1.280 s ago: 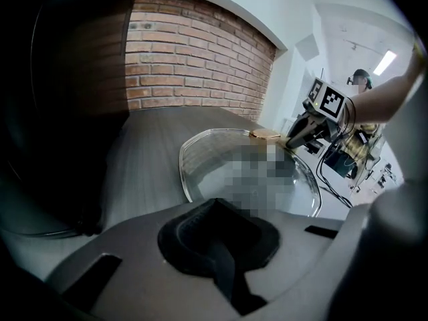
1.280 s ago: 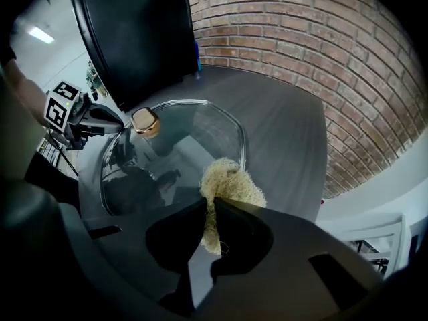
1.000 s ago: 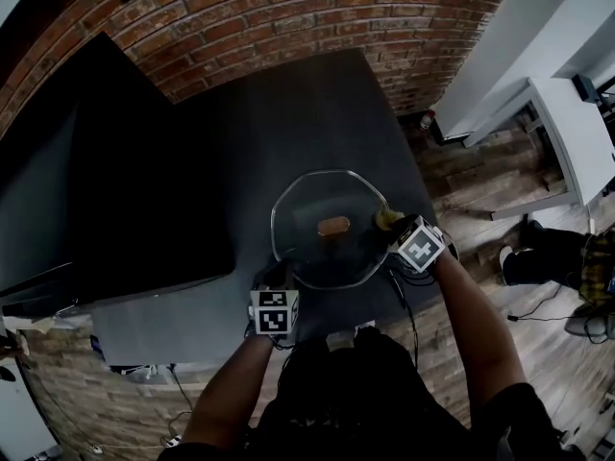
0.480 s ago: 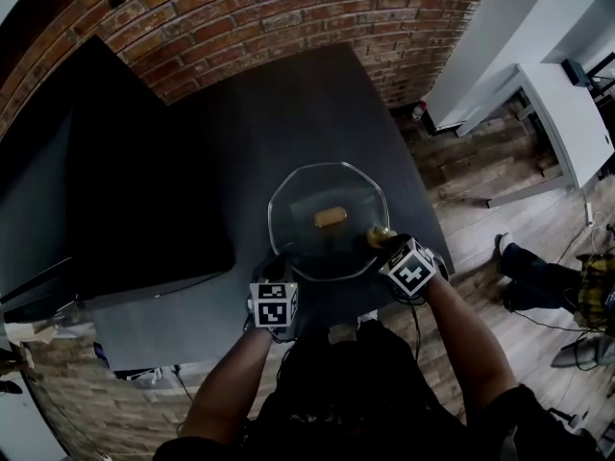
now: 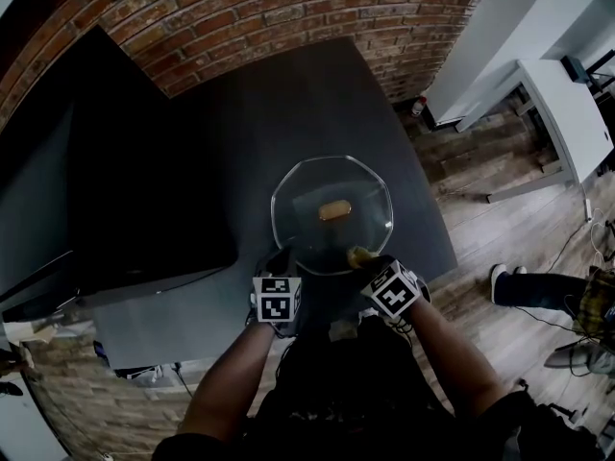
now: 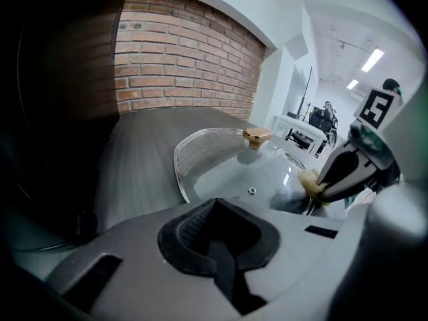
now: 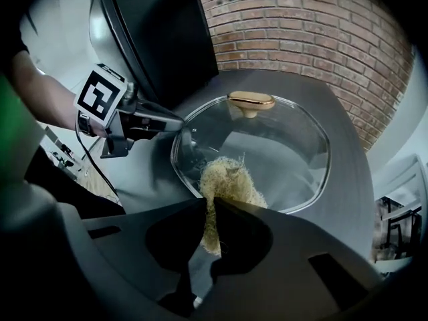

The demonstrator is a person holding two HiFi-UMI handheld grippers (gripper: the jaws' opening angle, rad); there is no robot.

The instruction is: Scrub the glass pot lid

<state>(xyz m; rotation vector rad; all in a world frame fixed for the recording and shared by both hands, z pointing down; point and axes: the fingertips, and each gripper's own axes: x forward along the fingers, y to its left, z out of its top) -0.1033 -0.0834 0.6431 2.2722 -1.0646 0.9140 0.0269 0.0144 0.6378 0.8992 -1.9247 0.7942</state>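
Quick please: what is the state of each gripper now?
Left gripper: closed on the rim of the glass lid.
Right gripper: closed, holding the scrubber.

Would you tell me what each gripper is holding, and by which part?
Right gripper: a fibrous scrubber, pinched at its near end. Left gripper: apparently the glass pot lid, by its near rim.
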